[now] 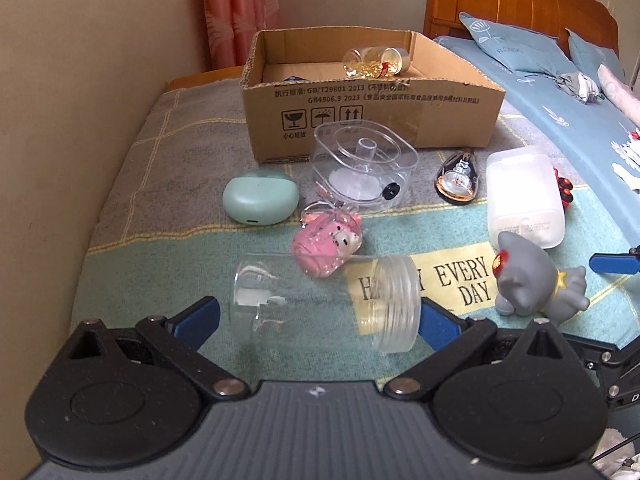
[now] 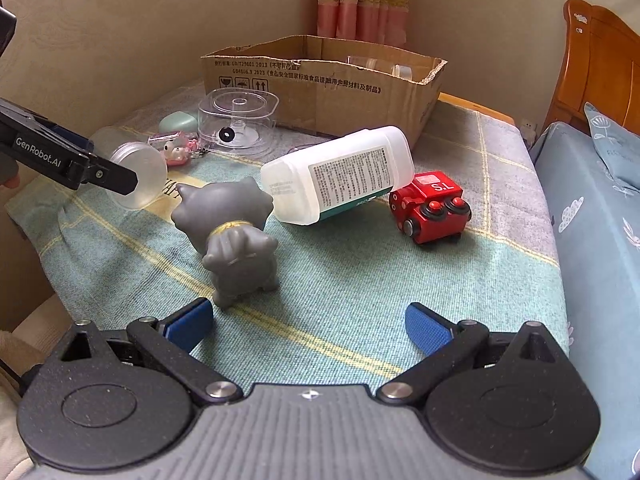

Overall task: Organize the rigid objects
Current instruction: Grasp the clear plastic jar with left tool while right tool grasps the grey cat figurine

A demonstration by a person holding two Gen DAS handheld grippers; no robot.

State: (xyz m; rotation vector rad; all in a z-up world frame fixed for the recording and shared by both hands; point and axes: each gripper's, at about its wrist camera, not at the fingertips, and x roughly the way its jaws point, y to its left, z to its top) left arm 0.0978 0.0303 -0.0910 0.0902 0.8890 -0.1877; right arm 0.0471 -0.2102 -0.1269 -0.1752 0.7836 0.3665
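Observation:
A clear plastic jar (image 1: 324, 300) lies on its side between the fingers of my left gripper (image 1: 320, 316), which stands open; the right finger touches its ribbed lid end and a small gap shows at the left finger. The right wrist view shows the same jar (image 2: 132, 172) beside the left fingertip (image 2: 120, 180). My right gripper (image 2: 308, 320) is open and empty, just behind a grey figurine (image 2: 232, 232). A cardboard box (image 1: 360, 120) stands at the back with a jar of gold beads (image 1: 376, 62) inside.
On the blanket lie a white bottle (image 2: 340, 176), a red toy car (image 2: 432, 208), a clear square container (image 1: 364, 168), a mint case (image 1: 260, 200), a pink toy (image 1: 324, 244) and a dark teardrop bottle (image 1: 458, 180). Wall at left, bed at right.

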